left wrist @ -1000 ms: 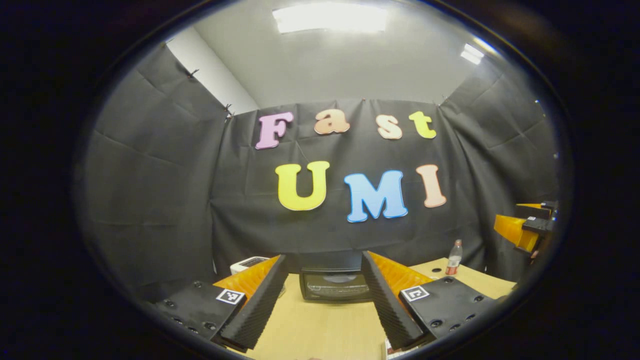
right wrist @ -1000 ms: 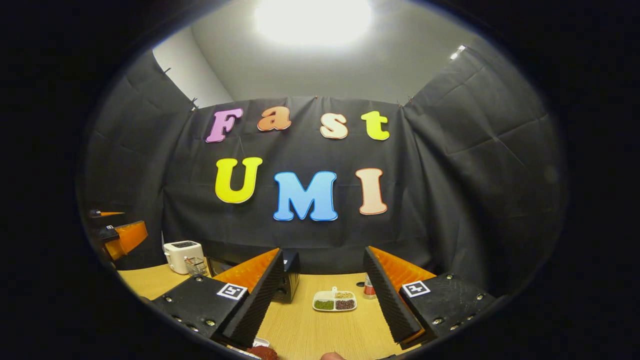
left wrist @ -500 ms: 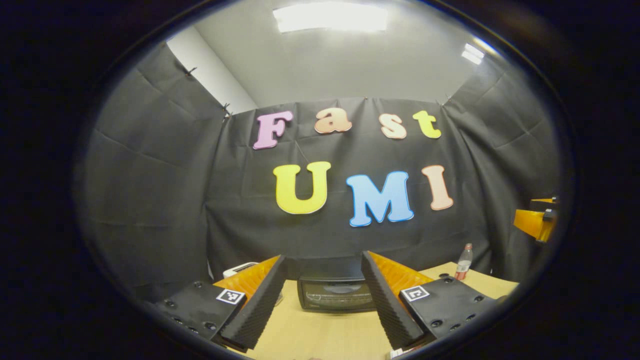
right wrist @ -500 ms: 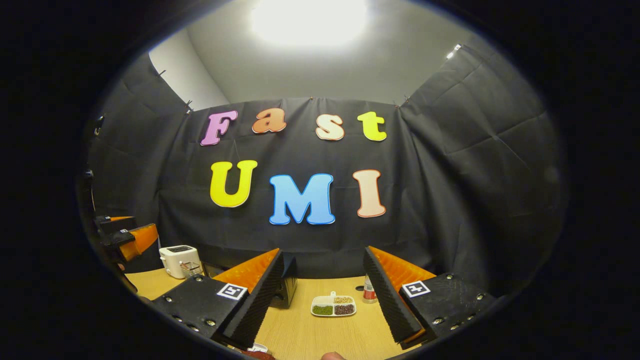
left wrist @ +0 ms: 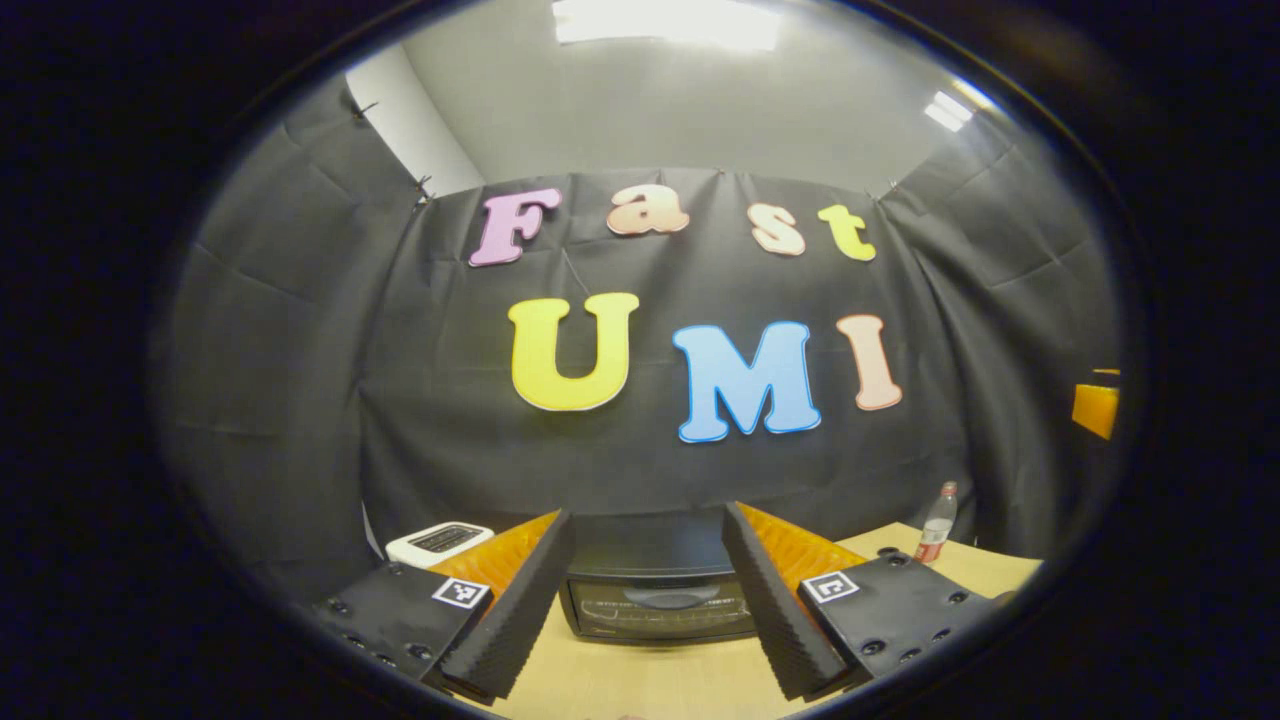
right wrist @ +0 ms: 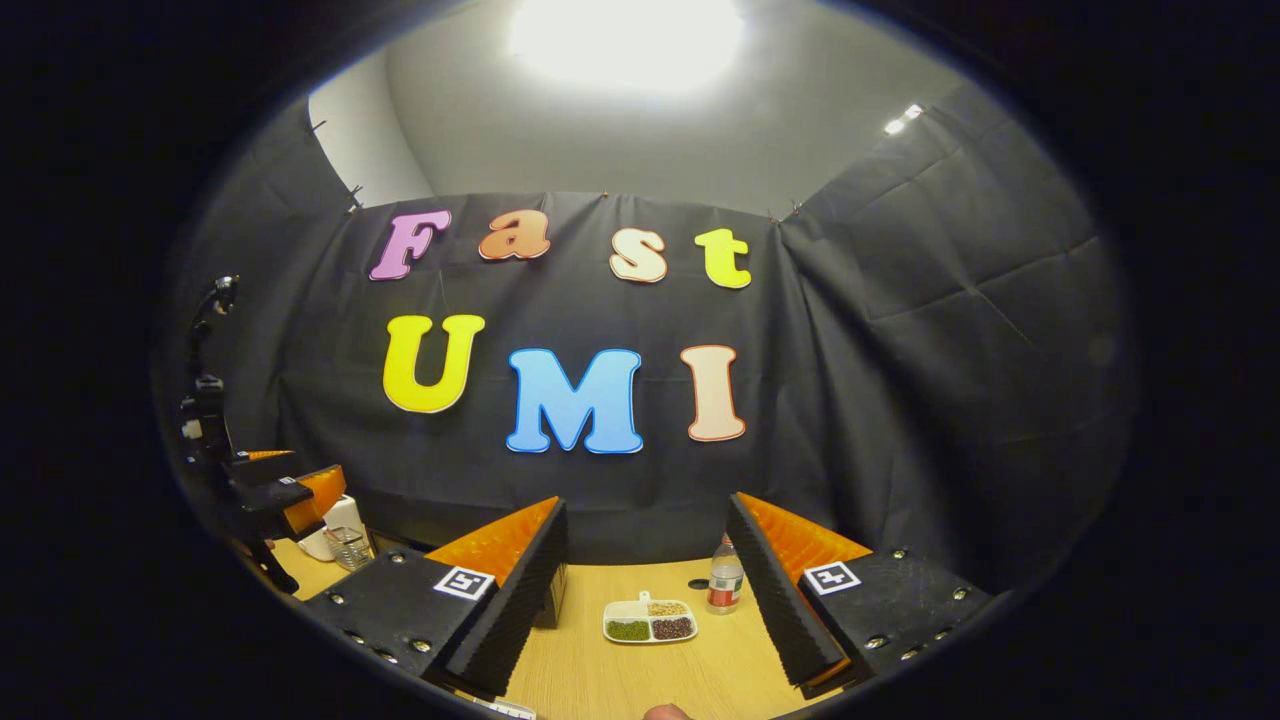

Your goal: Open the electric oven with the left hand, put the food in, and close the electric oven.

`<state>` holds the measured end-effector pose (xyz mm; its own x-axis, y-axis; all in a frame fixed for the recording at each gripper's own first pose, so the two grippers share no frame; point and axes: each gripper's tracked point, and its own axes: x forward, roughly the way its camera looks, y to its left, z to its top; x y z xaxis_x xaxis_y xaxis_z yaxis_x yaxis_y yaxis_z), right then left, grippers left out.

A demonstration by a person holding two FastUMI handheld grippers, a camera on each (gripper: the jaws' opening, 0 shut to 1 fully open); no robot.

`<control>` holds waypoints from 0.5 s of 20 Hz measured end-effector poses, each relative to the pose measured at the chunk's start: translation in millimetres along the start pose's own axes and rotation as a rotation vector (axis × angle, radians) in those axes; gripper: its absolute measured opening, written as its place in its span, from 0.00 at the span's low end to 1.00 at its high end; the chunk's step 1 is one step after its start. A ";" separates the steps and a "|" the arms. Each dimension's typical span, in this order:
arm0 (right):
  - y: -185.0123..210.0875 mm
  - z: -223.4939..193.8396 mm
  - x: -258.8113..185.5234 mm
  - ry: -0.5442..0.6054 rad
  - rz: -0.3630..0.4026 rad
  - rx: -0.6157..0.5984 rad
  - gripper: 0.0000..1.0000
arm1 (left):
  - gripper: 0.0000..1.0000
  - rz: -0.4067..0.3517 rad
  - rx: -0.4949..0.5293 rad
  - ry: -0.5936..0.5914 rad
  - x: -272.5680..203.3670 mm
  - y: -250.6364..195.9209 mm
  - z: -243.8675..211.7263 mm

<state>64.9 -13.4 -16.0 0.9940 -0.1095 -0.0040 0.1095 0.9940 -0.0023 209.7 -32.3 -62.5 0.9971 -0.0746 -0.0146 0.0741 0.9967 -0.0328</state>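
Note:
The black electric oven [left wrist: 655, 605] stands on the wooden table [left wrist: 650, 685] with its glass door shut. My left gripper [left wrist: 647, 512] is open just in front of it, and the oven shows between its fingers. In the right gripper view, a white divided dish [right wrist: 648, 622] of green, tan and dark grains lies on the table. My right gripper [right wrist: 645, 502] hangs open above and short of the dish, holding nothing. A sliver of the oven [right wrist: 553, 605] shows behind its left finger. The left gripper [right wrist: 290, 490] also shows at the far left of this view.
A white toaster [left wrist: 440, 540] sits left of the oven, with a small glass [right wrist: 350, 548] beside it. A plastic bottle with a red label [right wrist: 724, 580] stands just right of the dish. Black cloth walls close in the back and sides.
My left gripper has moved toward the oven, which now looks larger and lower between its fingers. The right gripper view has swung slightly, so the dish and bottle sit more to the left.

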 end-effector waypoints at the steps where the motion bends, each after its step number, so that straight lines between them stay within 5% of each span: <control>1: 1.4 -2.9 2.1 0.005 -0.011 -0.004 0.97 | 1.00 -0.006 -0.008 0.002 11.2 0.9 -6.3; 3: 0.7 -5.9 3.6 0.015 -0.036 -0.014 0.96 | 0.94 -0.022 -0.022 0.013 32.9 -0.6 -21.1; 10: 1.6 -11.1 8.1 0.036 -0.126 -0.060 0.97 | 0.98 -0.088 -0.023 0.076 97.1 -13.0 -80.6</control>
<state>73.1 -12.8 -27.1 0.9714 -0.2348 -0.0353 0.2322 0.9705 -0.0652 304.1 -55.0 -144.0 0.9826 -0.1644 -0.0867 0.1595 0.9854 -0.0603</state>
